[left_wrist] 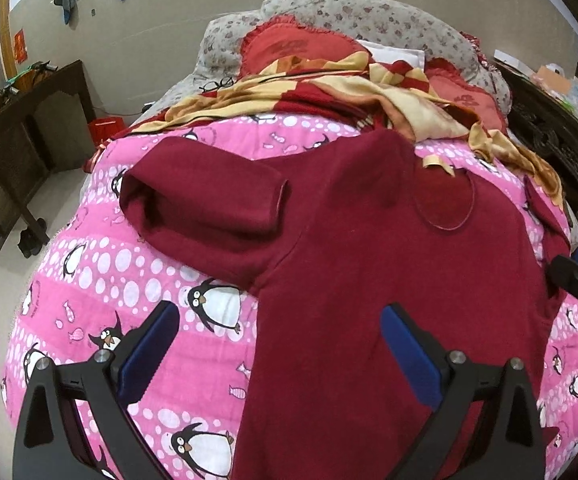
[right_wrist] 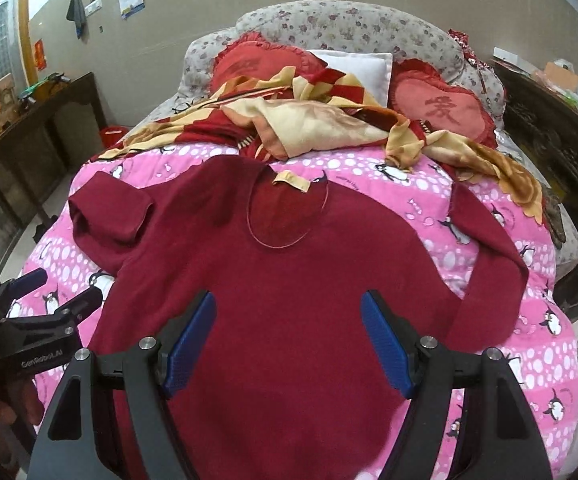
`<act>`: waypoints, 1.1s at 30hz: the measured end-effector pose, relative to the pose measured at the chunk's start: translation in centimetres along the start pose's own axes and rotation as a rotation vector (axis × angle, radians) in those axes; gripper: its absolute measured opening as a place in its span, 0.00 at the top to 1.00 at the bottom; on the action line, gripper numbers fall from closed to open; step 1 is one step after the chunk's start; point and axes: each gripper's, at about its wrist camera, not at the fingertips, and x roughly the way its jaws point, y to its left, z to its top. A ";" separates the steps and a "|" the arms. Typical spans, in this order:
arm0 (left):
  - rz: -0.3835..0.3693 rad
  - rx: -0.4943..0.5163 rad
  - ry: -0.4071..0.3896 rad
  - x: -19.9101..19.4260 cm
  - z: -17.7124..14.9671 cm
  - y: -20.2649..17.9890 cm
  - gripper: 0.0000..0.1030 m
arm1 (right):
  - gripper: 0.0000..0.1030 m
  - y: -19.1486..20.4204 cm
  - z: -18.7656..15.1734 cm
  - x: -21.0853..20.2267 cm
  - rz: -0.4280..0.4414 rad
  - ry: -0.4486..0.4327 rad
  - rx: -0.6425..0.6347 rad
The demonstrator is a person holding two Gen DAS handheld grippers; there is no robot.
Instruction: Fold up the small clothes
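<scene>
I've got both grippers spread wide, nothing pinched: left gripper (left_wrist: 279,350), right gripper (right_wrist: 287,344). The maroon sweater (right_wrist: 289,280) lies flat on the penguin quilt (left_wrist: 129,264) just ahead of my fingers, its sleeve (left_wrist: 201,200) folded.

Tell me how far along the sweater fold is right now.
Early. Done: the dark red sweater lies flat on the pink quilt, collar away from the cameras, and its left sleeve is already doubled back. In hand: nothing; the left tool and right tool hover open above it. Left: the right sleeve still trails out, and the body is unfolded.
</scene>
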 end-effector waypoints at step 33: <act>-0.004 -0.007 0.038 3.3 -0.1 0.0 0.01 | 0.17 0.9 -1.1 4.3 0.032 0.058 0.033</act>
